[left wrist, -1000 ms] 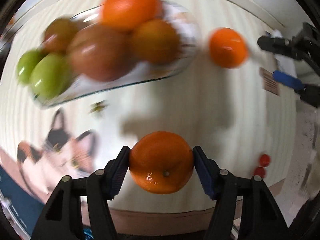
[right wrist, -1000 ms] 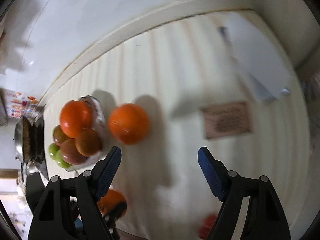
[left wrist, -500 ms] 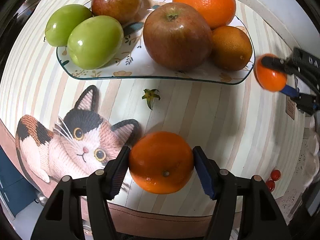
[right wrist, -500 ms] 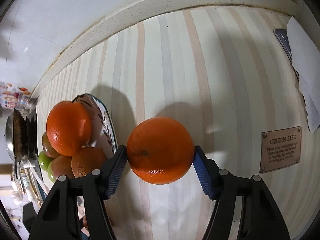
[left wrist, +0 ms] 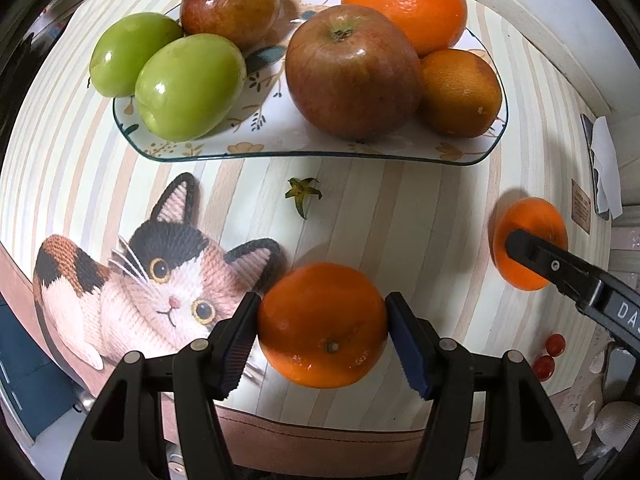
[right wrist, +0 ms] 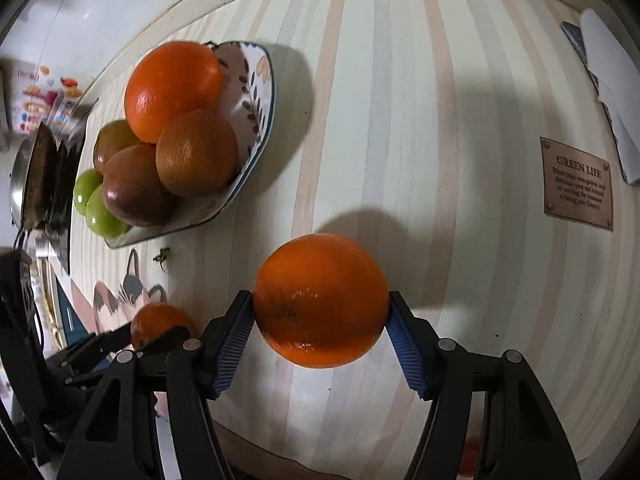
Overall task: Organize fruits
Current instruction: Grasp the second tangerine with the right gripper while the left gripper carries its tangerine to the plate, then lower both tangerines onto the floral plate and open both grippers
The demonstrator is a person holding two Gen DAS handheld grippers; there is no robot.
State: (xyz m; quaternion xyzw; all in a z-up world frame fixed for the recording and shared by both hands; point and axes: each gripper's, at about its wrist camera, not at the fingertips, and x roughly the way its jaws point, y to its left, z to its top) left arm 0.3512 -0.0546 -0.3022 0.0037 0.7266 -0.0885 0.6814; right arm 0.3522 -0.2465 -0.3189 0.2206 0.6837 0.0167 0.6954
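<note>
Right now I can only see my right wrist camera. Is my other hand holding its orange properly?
Observer: Yes. In the left wrist view the left gripper has both pads pressed against the sides of its orange.
Operator: Is there room left on the plate?
Observer: Yes. A bare patch of plate shows at the front, between the green fruits and the big apple.
Operator: Is anything else lying around?
Observer: Two small red fruits lie side by side near the table's edge.
</note>
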